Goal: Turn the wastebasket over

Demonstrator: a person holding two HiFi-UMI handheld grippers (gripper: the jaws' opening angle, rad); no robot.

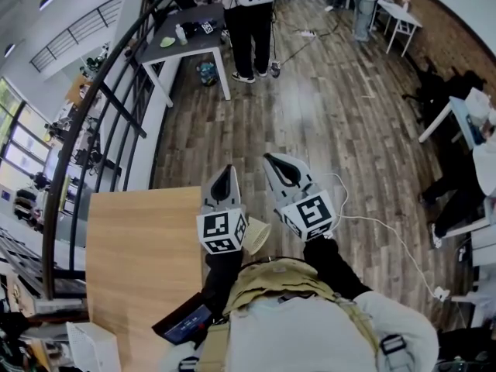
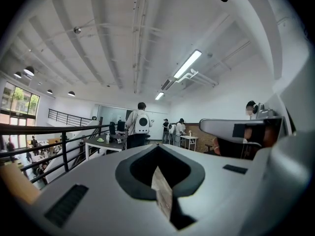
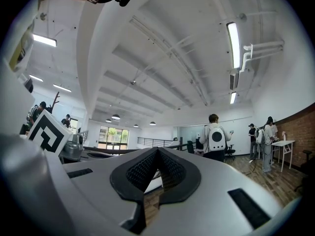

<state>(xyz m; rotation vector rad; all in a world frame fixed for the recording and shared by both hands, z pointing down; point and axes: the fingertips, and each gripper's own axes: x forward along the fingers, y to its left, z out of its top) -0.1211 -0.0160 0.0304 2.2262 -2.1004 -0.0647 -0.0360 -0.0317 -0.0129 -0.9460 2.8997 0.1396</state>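
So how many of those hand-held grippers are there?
2. The left hand-held gripper is beside the wooden table; the right hand-held gripper is next to it, over the floor. Both are shut, holding nothing.

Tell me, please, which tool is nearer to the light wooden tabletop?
Left. The left tool sits just beside the right edge of the light wooden tabletop in the head view. The right tool is further right, beyond the left one, over the plank floor.

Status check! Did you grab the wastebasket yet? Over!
Left gripper shut, empty. Right gripper shut, empty. No wastebasket in view. Wooden table beside left gripper, bare floor ahead.
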